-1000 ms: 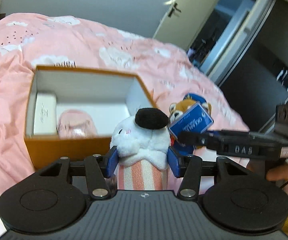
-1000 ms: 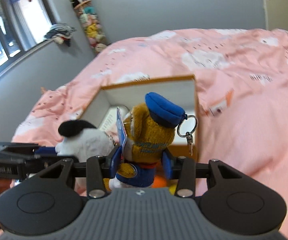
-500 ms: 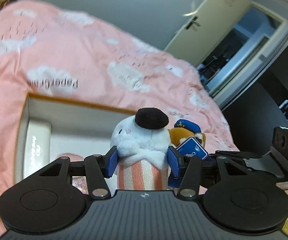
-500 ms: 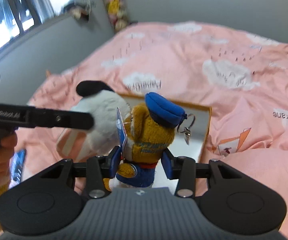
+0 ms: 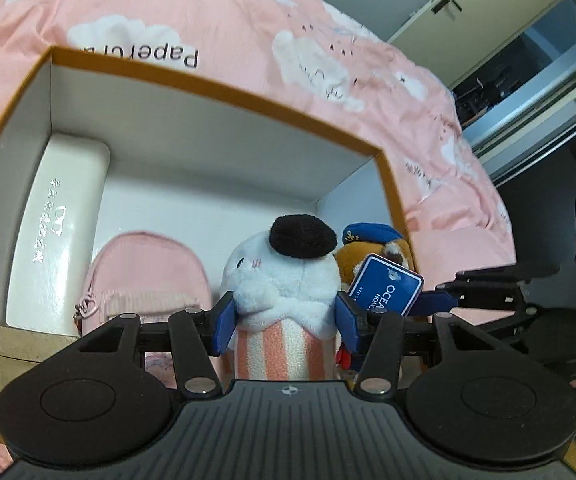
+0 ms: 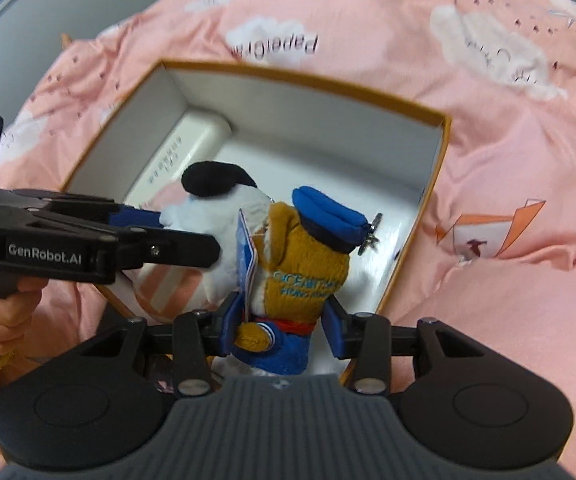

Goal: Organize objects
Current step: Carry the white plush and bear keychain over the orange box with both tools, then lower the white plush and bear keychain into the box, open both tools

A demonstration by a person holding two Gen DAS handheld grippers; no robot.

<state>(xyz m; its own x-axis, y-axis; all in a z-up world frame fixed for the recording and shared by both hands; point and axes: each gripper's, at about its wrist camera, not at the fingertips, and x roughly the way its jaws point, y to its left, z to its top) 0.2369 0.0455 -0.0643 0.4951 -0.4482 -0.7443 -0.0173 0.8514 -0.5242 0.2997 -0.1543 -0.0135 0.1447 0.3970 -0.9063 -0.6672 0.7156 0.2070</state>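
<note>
Orange-rimmed box (image 5: pixel 223 92) on pink bedding (image 6: pixel 508 128), white case (image 5: pixel 55 232) and pink pouch (image 5: pixel 147 276) held inside, white plush (image 5: pixel 283 280) pinched by left gripper (image 5: pixel 285 322), brown plush (image 6: pixel 300 268) pinched by right gripper (image 6: pixel 283 330) over it.

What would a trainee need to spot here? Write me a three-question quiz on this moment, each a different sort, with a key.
1. True or false: the left tool holds the white plush with the black beret.
2. Multiple choice: what does the right tool grip? A) a pink pouch B) the brown plush in a blue cap C) a white case
3. Fill in: both toys hang over the open orange ___, which already holds a white case and a pink pouch.

Key: 1 true; 2 B; 3 box.
</note>
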